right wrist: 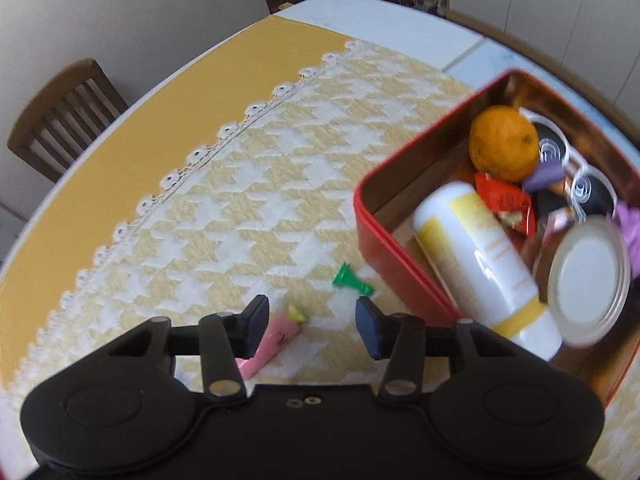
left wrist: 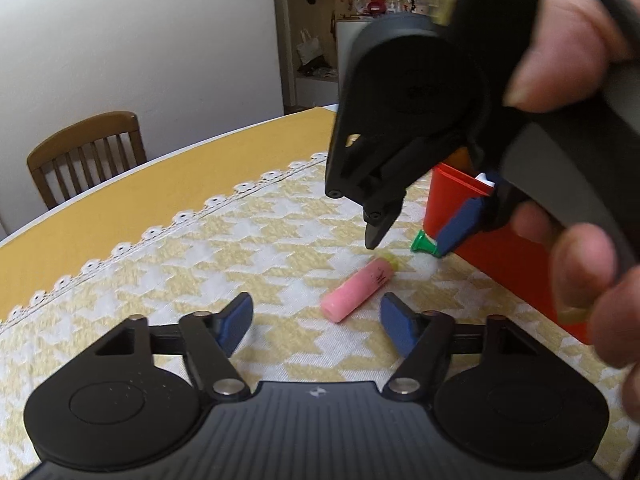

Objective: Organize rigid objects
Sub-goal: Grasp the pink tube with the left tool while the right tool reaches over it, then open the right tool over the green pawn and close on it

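Note:
A pink cylinder with a yellow tip (left wrist: pixel 356 290) lies on the patterned cloth just ahead of my left gripper (left wrist: pixel 316 320), nearer its right finger; the jaws stand open and touch nothing. A small green pawn-shaped piece (right wrist: pixel 350 278) lies on the cloth beside the red tin (right wrist: pixel 400 256). My right gripper (right wrist: pixel 311 320) hovers open above the cloth, pointing steeply down, with the pink cylinder (right wrist: pixel 276 340) partly hidden under its left finger. In the left wrist view the right gripper (left wrist: pixel 416 236) hangs over the green piece (left wrist: pixel 424 245), held by a hand.
The red tin (left wrist: pixel 500 264) holds an orange (right wrist: pixel 504 148), a white bottle (right wrist: pixel 480 264), a round lid (right wrist: pixel 588 276) and small wrapped items. A wooden chair (left wrist: pixel 88 148) stands past the table's far left edge. Bare cloth stretches to the left.

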`<state>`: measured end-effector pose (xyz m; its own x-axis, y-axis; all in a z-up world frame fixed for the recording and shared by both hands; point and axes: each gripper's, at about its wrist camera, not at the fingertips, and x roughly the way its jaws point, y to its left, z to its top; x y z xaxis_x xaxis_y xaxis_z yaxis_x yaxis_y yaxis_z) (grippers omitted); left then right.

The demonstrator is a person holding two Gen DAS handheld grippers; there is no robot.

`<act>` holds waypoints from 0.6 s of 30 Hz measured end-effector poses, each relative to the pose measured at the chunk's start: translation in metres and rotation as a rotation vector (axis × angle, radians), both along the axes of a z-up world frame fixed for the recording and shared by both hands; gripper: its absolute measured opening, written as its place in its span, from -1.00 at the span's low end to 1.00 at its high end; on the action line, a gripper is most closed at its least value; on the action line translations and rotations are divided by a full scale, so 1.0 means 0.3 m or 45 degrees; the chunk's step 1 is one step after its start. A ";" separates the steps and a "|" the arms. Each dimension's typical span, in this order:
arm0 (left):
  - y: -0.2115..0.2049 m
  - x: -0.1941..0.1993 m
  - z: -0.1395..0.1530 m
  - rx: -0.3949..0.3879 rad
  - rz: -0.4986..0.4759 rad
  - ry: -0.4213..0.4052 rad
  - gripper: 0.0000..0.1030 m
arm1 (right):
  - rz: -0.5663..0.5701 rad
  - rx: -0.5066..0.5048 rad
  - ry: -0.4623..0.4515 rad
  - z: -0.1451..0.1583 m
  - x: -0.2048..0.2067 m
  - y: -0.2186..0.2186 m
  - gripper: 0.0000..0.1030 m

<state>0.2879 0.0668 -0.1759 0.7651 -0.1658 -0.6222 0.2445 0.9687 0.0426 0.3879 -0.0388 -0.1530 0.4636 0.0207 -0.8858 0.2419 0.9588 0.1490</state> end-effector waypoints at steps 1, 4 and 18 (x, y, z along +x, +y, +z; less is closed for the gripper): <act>-0.008 0.006 -0.002 0.015 -0.003 -0.005 0.26 | -0.005 -0.007 -0.009 -0.001 0.008 0.003 -0.21; -0.018 0.034 -0.013 0.026 0.005 0.004 0.07 | 0.016 -0.047 -0.011 -0.006 0.041 0.016 -0.43; -0.096 0.050 -0.032 0.089 -0.170 -0.009 -0.54 | 0.192 -0.068 0.046 -0.036 0.094 0.010 -1.00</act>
